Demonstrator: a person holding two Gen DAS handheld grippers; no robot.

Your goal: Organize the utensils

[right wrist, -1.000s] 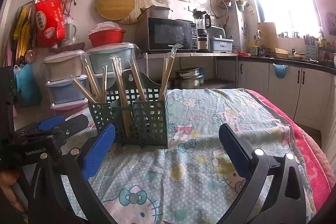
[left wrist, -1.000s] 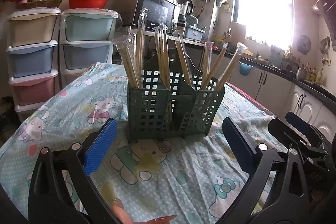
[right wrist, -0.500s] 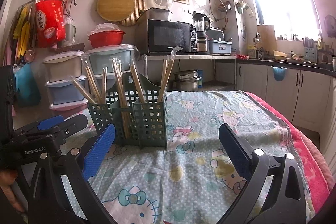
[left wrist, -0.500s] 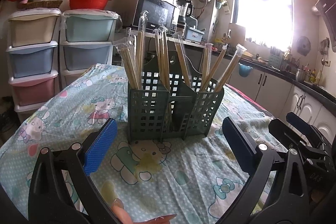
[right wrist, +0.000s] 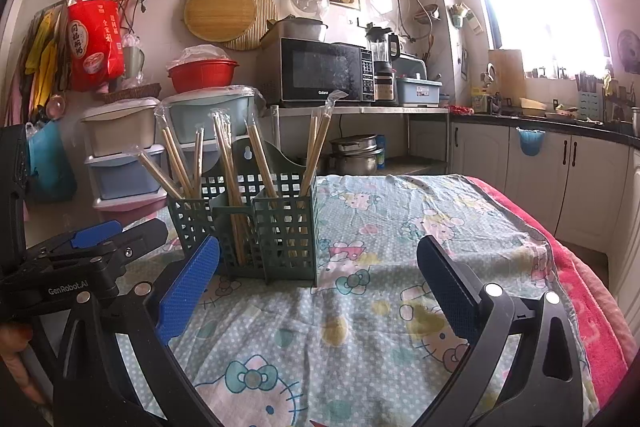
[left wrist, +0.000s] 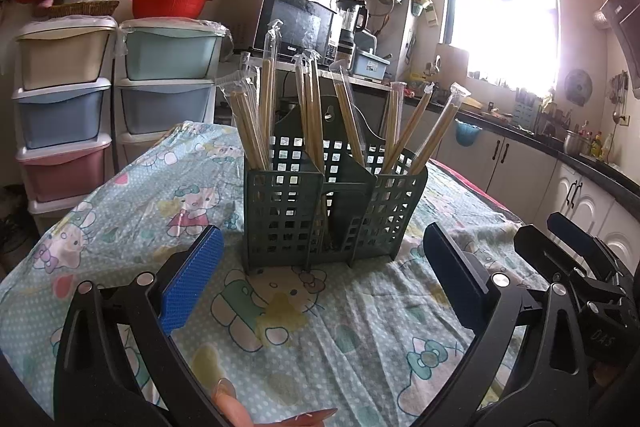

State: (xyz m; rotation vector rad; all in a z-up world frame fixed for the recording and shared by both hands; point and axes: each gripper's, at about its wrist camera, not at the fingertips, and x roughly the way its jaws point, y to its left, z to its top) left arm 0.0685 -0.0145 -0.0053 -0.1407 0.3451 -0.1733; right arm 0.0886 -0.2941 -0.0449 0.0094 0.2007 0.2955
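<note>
Both grippers, left gripper (left wrist: 320,267) and right gripper (right wrist: 320,267), gape before holder (left wrist: 332,211).

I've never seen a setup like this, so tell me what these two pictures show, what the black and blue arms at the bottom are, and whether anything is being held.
There is no robot here: a person carries one hand-held gripper in each hand, and each gripper has a wide-angle camera looking forward along its two fingers. One picture comes from the left gripper, the other from the right gripper. The black arms with blue pads are those fingers. Both grippers are open and hold nothing. On the table, covered with a cartoon-print cloth, stands a dark green utensil holder with several compartments. Plastic-wrapped chopsticks stand upright or leaning in it. The same holder appears towards the left in the right gripper's picture.
</note>
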